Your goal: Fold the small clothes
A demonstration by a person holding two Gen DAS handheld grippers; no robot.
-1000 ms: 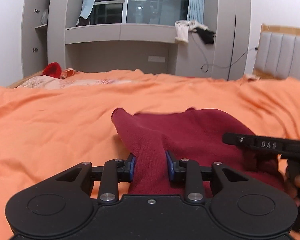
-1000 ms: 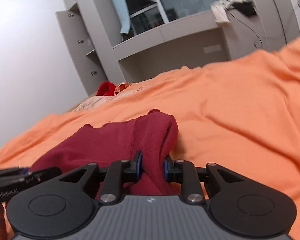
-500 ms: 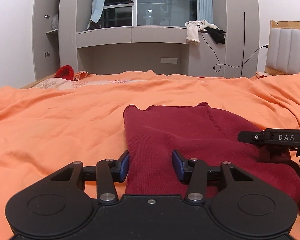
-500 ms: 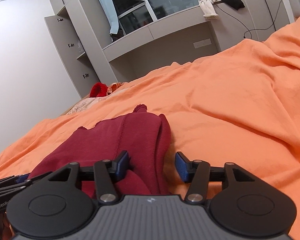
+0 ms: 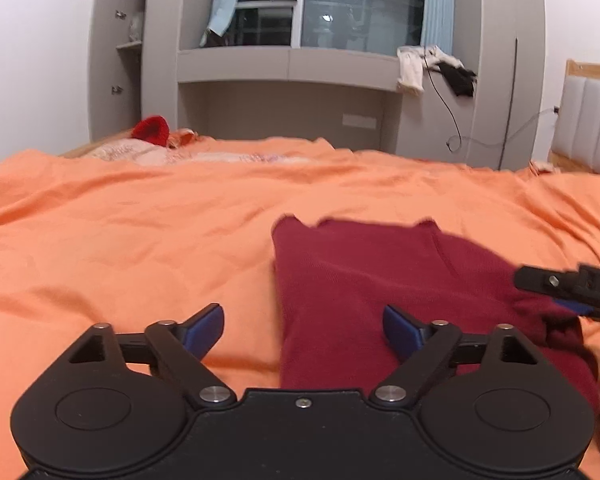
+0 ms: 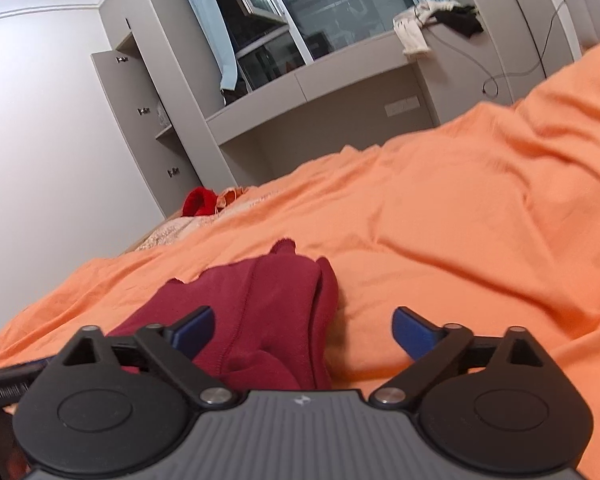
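Note:
A dark red knit garment lies folded flat on the orange bed cover. My left gripper is open wide over the garment's near left edge, holding nothing. My right gripper is open wide over the garment's near right edge, holding nothing. The right gripper's side shows at the right of the left wrist view. The left gripper's edge shows at the lower left of the right wrist view.
A red item and a patterned pink cloth lie at the bed's far left. Grey cabinets and a window ledge with draped clothes stand beyond the bed. A padded headboard is at the right.
Both grippers were shut on the red garment a second ago; they have opened wide and let it go. The garment now lies flat on the bed.

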